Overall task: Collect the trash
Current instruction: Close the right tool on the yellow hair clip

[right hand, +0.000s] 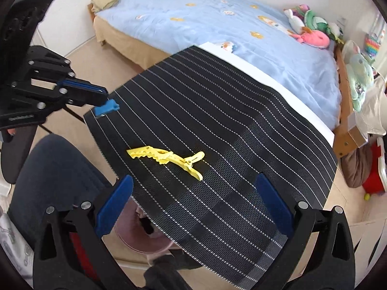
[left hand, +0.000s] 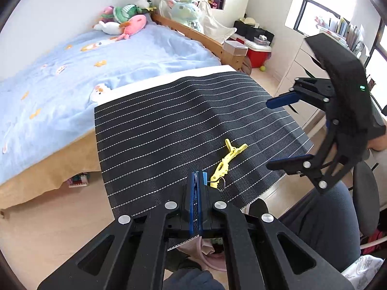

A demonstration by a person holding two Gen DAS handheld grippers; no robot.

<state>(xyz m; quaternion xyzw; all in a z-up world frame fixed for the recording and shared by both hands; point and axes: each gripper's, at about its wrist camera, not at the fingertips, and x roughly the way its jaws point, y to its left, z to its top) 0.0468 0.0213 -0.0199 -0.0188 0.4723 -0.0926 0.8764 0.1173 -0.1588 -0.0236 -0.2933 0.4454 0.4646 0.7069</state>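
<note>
Right wrist view: your right gripper is spread above the yellow plastic hair clip.
Left of that clip, your left gripper pinches a small blue plastic piece.

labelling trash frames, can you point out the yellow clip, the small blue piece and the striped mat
yellow clip (right hand: 167, 157): right wrist view, middle of its body
small blue piece (right hand: 107, 107): right wrist view, its centre, at the left hand-held gripper's tips
striped mat (left hand: 169, 120): left wrist view, bare middle

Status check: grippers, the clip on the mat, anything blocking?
Left gripper shut on small blue piece. Right gripper open, empty, over the mat. Yellow clip lying loose on mat. Nothing blocking it.
</note>
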